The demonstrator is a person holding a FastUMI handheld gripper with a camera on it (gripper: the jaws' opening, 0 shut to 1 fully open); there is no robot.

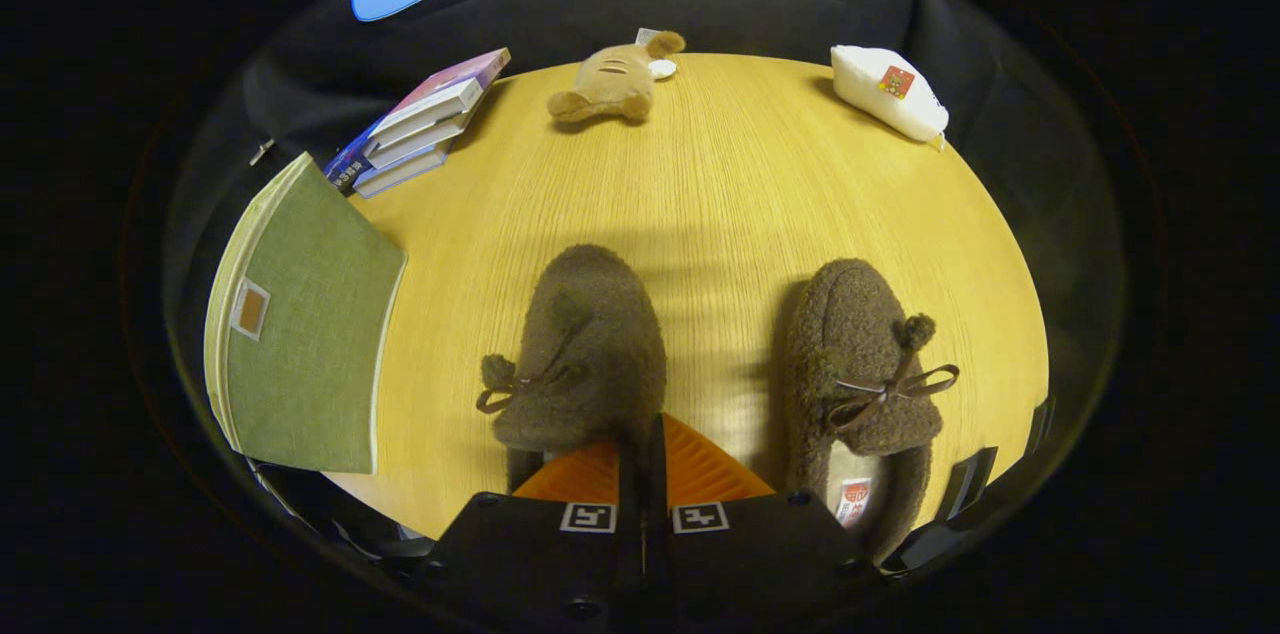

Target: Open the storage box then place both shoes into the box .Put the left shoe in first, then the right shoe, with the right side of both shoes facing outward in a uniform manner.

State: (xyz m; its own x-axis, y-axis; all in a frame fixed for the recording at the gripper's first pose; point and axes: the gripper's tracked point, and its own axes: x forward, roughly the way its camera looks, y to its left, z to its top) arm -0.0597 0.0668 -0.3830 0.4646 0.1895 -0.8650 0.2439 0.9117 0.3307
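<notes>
Though the claw (640, 439) is closed on nothing, the left shoe (585, 354) just ahead looks soft, light — pinch its heel rim.

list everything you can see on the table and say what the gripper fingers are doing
fuzzy brown slippers with bow laces: 2, brown; one just ahead of the fingers, slightly left, its heel end at their tips; the other to its right, apart from it
green fabric storage box: 1, green with cream edge, lid closed, left of the slippers
stack of books: 1 stack, white, blue and pink covers, beyond the box at the table's far left
tan plush toy: 1, tan, far edge, beyond the slippers
white soft pouch: 1, white with a small sticker, far right corner
wooden table: 1, yellow wood grain, under everything
gripper: 1, fingers closed together, nothing between them, tips at the left slipper's heel
</notes>
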